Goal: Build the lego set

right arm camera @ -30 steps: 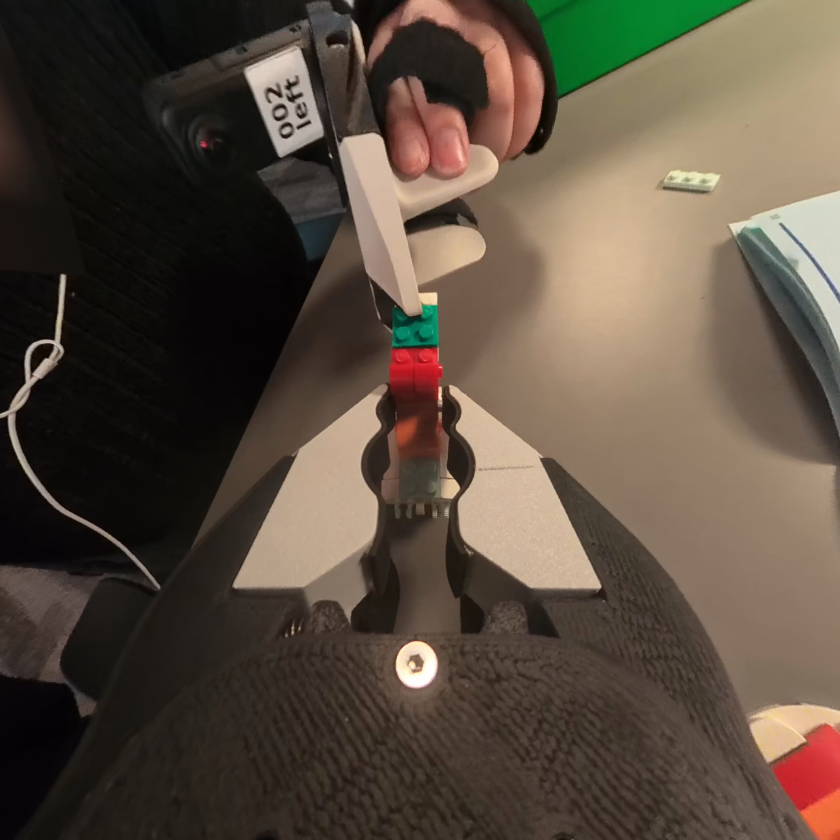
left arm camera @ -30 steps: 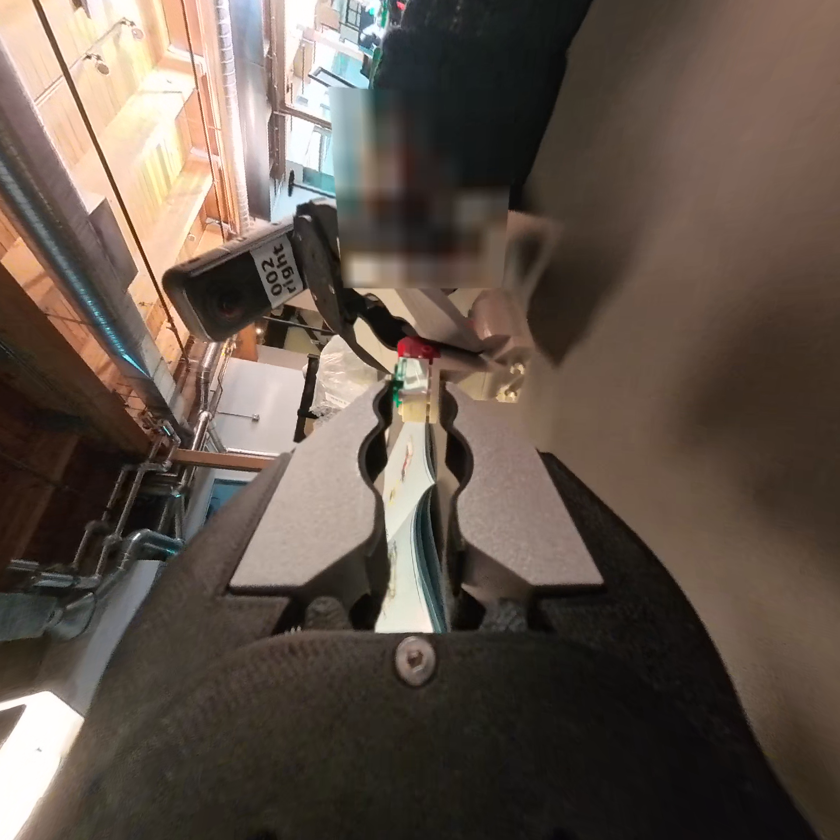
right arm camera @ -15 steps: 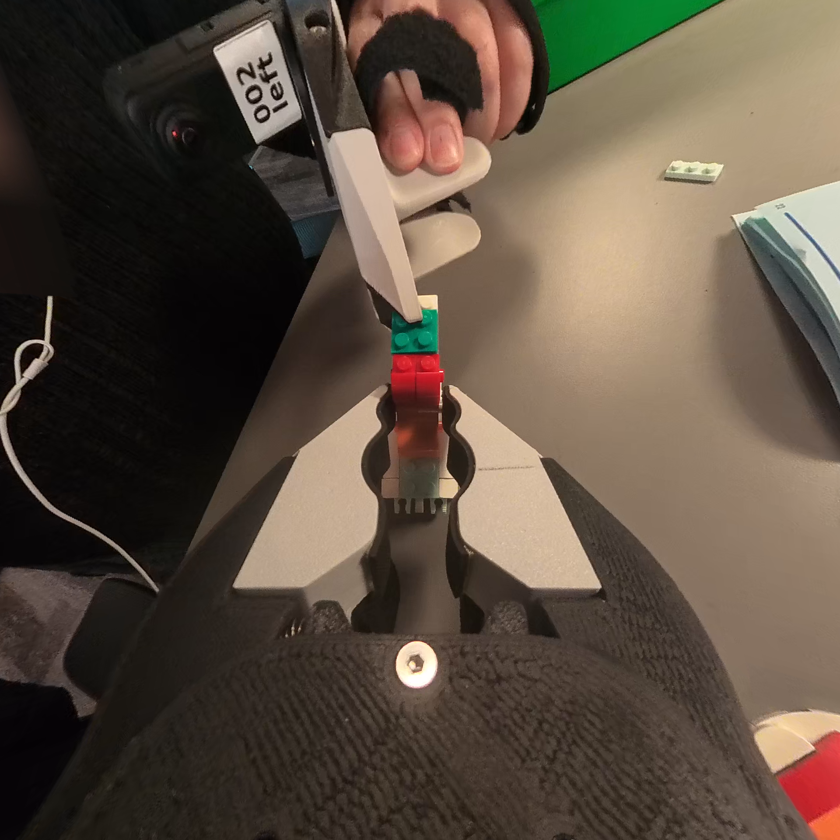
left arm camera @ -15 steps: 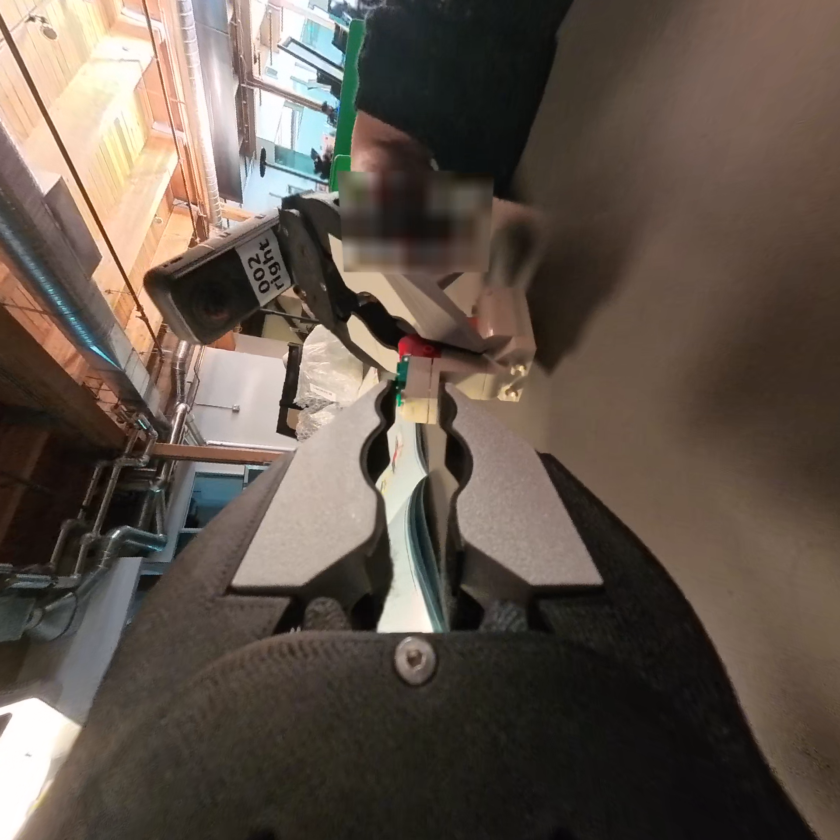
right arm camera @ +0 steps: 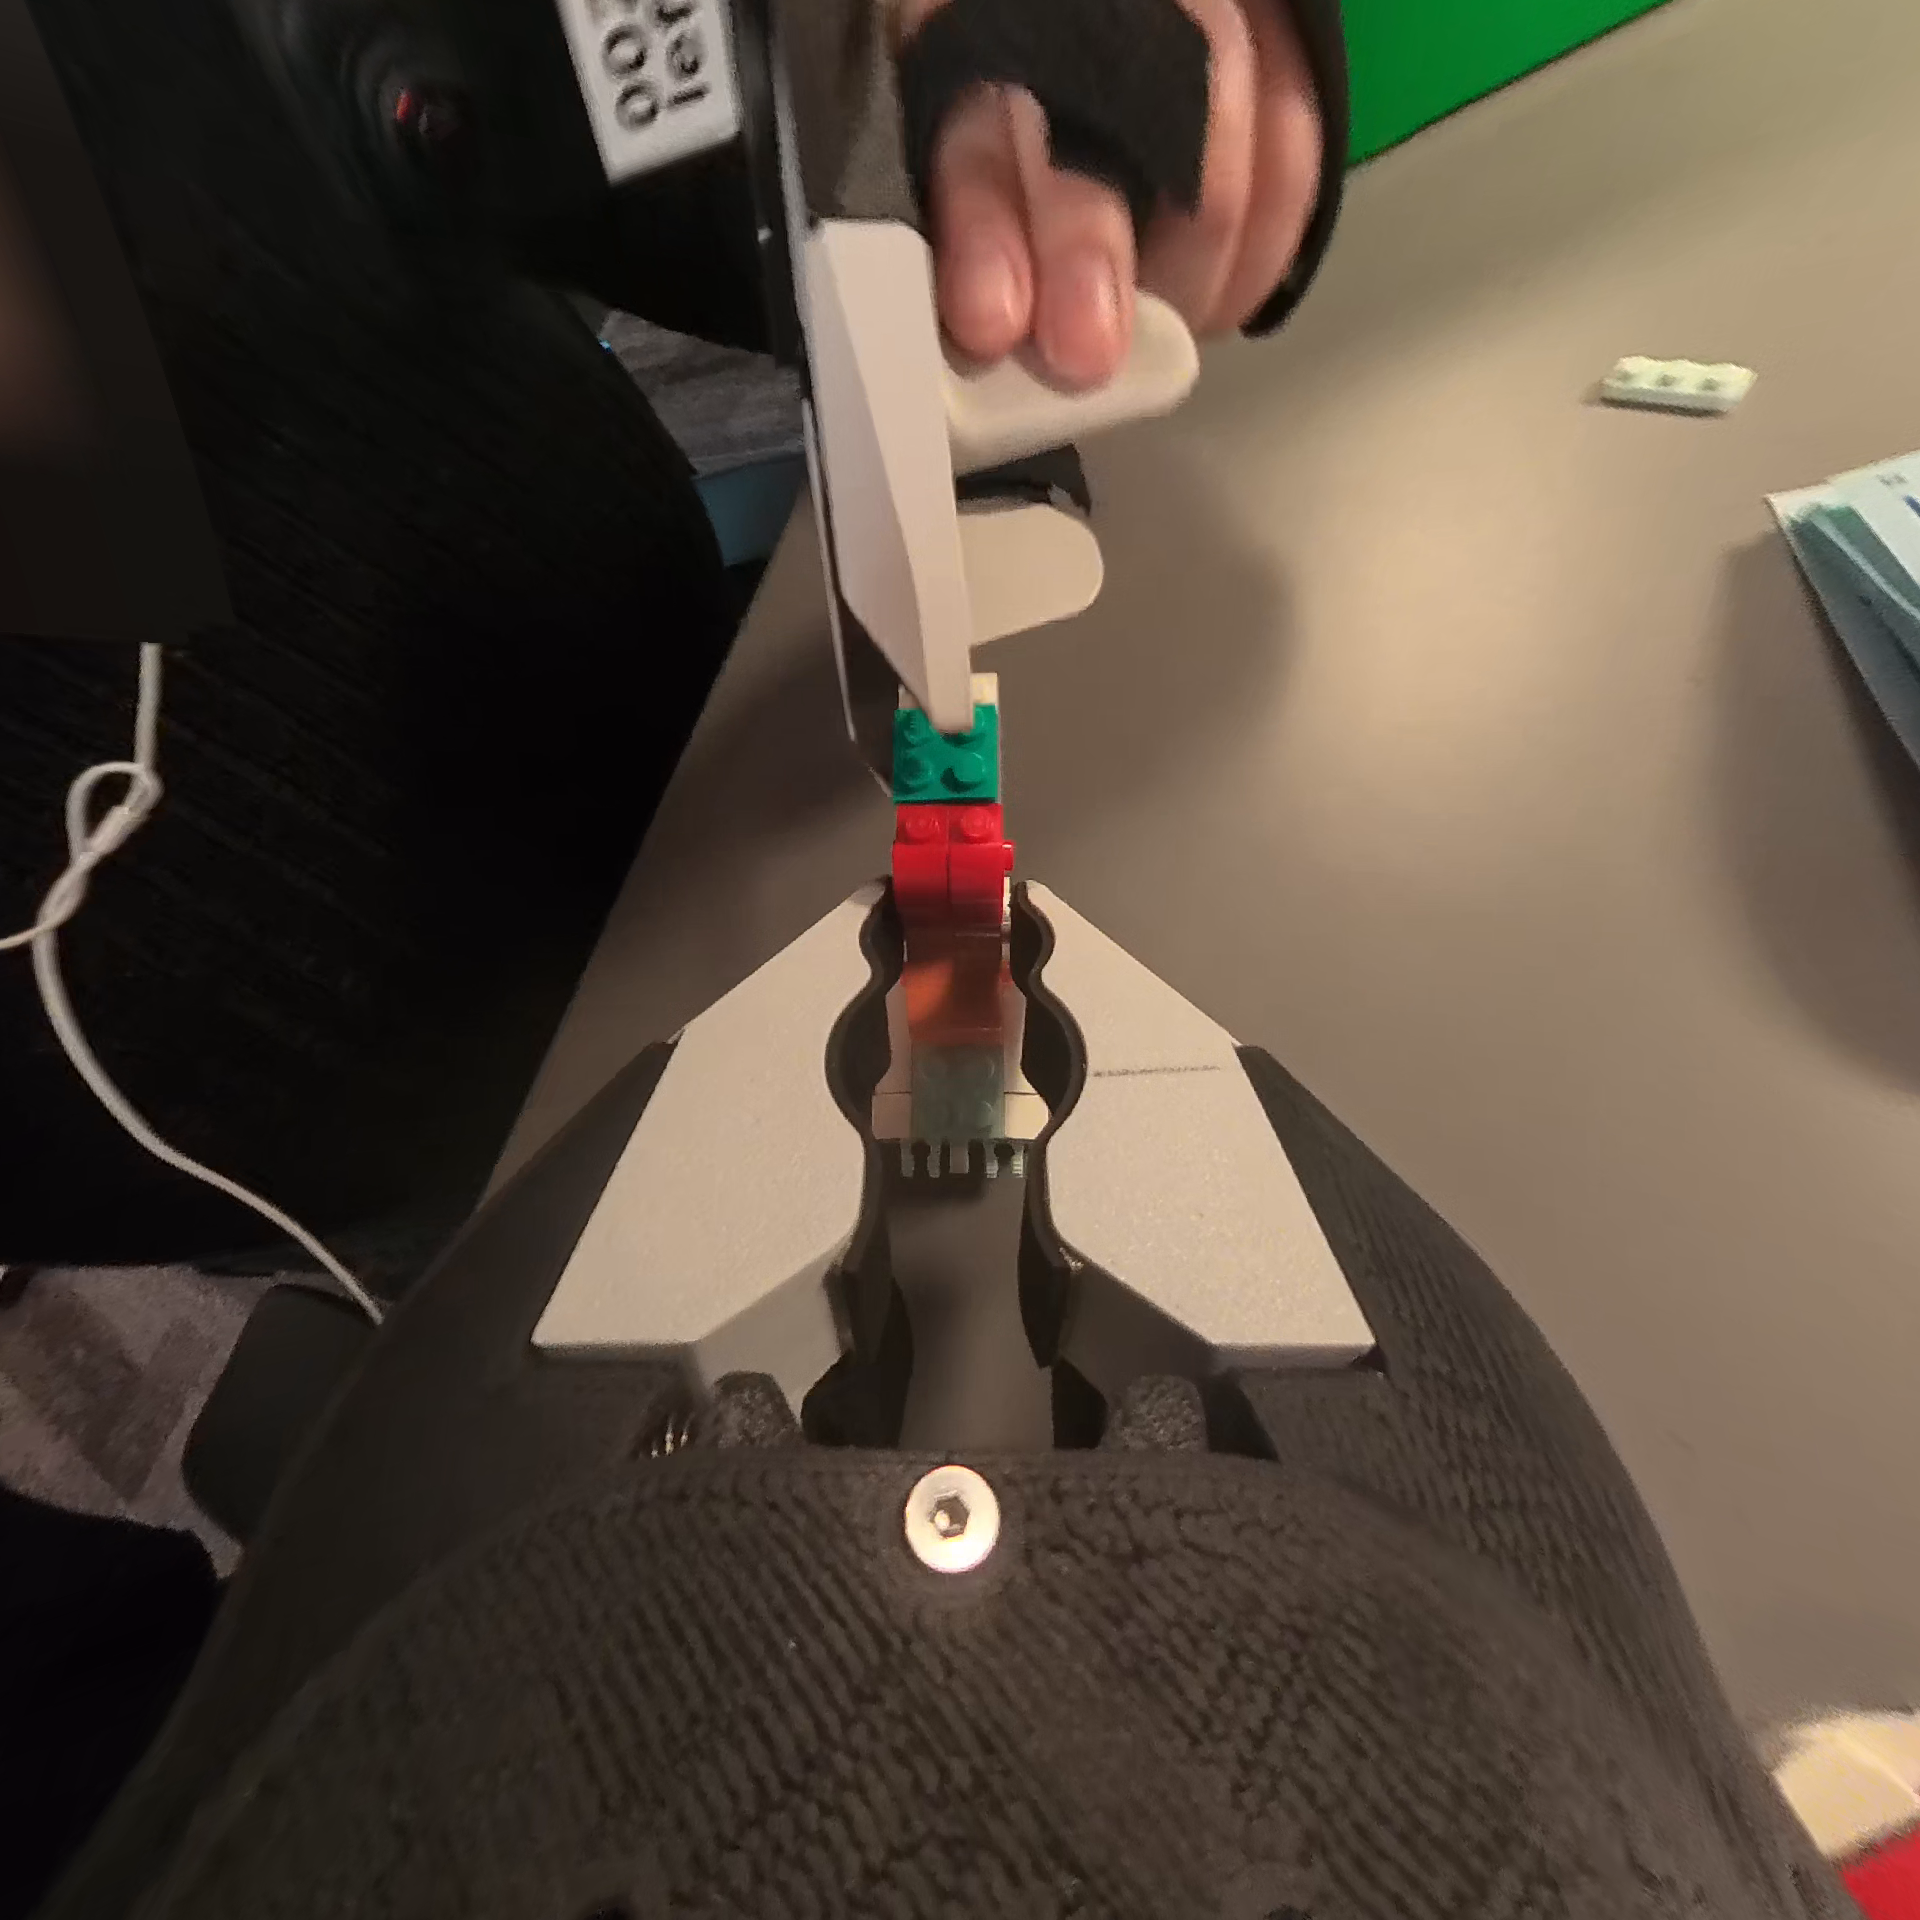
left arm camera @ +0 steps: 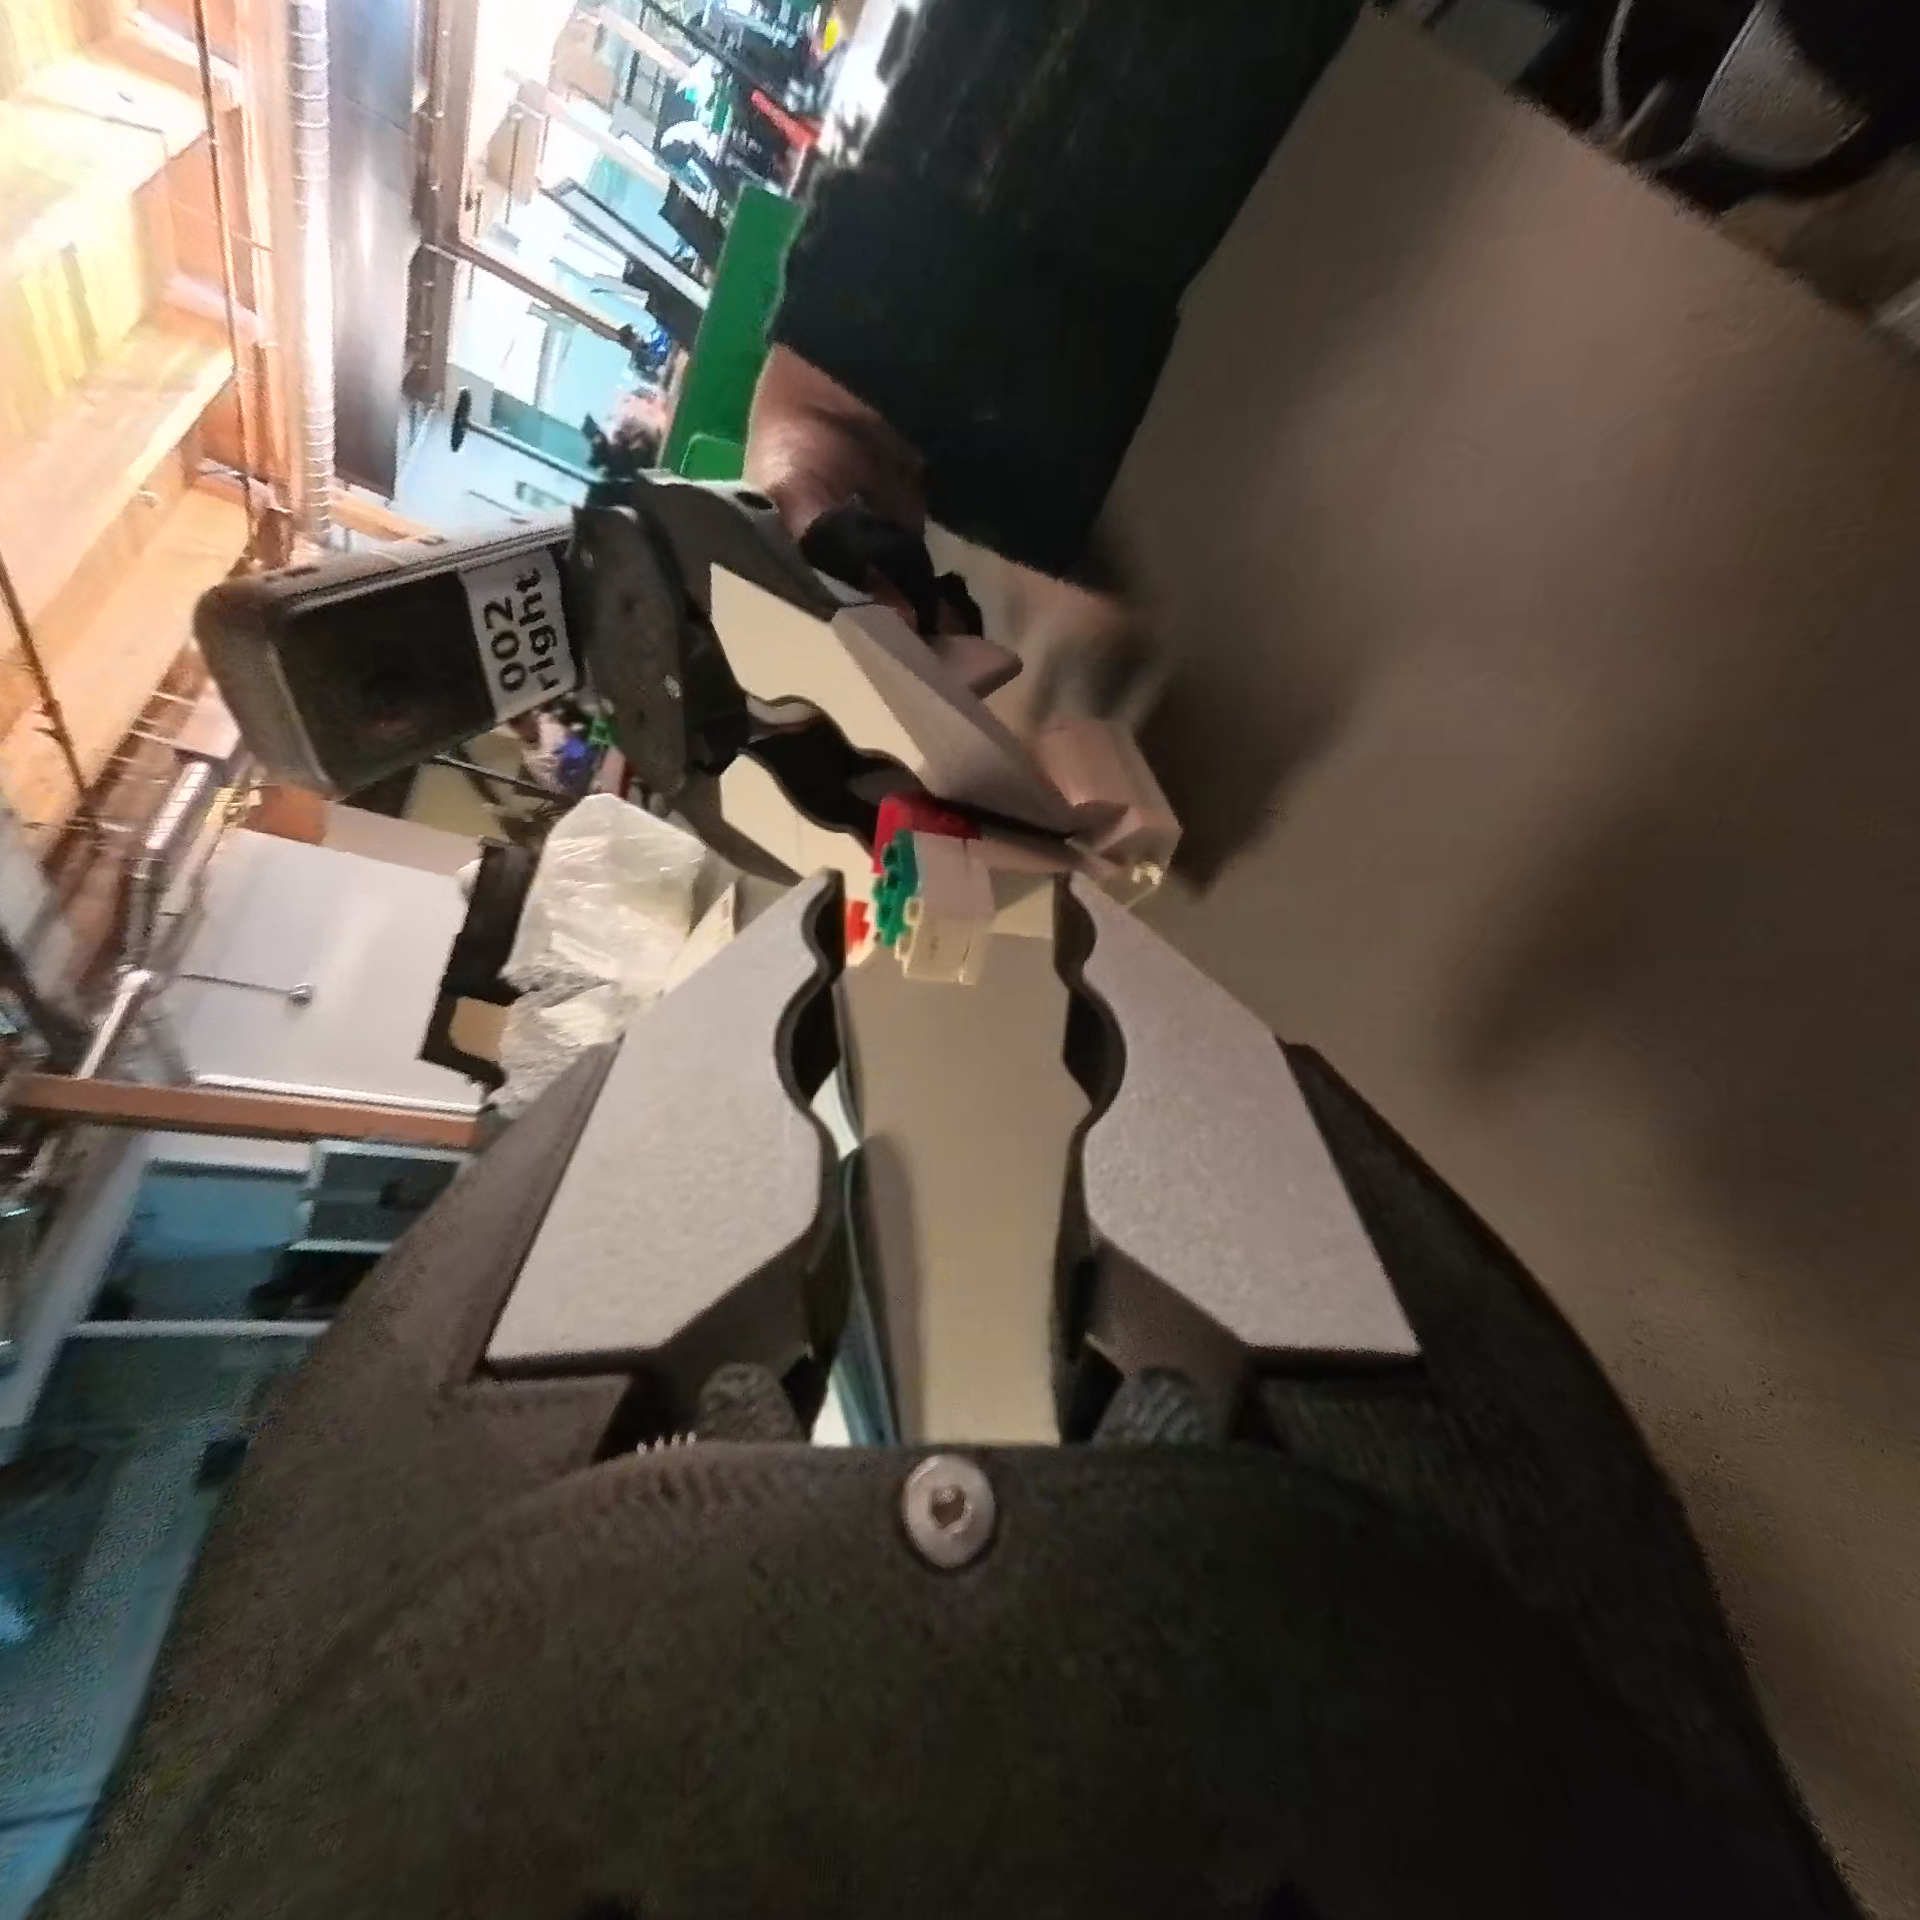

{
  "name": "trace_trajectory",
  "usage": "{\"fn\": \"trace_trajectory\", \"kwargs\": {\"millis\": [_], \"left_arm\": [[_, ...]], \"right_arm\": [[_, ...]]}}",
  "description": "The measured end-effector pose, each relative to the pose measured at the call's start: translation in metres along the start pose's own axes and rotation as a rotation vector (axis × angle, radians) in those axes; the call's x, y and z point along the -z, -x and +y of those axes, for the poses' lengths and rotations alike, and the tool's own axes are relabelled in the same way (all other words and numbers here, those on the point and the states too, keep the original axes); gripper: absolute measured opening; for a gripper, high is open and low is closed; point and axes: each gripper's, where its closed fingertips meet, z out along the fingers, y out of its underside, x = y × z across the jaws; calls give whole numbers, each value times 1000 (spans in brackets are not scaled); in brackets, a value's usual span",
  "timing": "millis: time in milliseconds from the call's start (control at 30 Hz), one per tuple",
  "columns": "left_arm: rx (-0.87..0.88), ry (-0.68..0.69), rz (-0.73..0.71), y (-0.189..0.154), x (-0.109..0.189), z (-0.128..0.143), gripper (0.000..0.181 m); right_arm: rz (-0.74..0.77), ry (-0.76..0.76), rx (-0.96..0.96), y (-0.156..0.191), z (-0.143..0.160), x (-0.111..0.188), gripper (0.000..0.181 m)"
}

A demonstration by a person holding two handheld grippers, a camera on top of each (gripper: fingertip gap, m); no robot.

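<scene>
Room: a grey-brown bench ran under both my tongs, with a green panel at its far edge and a workshop interior with pipes and shelves beyond.
Loose parts: a pale green plate lay well apart on the bench, near a stack of paper booklets at the right.
Right tongs: these were clamped on the lego assembly, gripping its lower part, I judge to hold it steady while the other end was worked on.
Assembly layout: a grey toothed piece sat deepest in the jaws, then orange, then red bricks, then a green plate, with a white piece at the far tip.
Axis: its long axis ran straight out along my right tongs' fingers, away from the camera, studs facing up, held above the bench.
Left tongs: in their own view the jaws stood parted around the white tip without squeezing it.
Contact: one left finger touched the green plate's far edge.
Step, as I judge: seating or letting go of the end piece.
Left hand: wrapped on the handle.
</scene>
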Motion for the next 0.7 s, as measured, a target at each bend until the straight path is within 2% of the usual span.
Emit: {"fn": "trace_trajectory", "kwargs": {"millis": [267,300,700], "left_arm": [[-26,-44,38,-7,3,-9,31],[-38,-41,31,-6,4,-10,22],[-64,24,74,-5,8,-8,19]], "right_arm": [[-51,17,10,10,0,-4,18],[-56,23,9,11,1,-5,18],[-69,30,15,12,1,-9,18]]}}
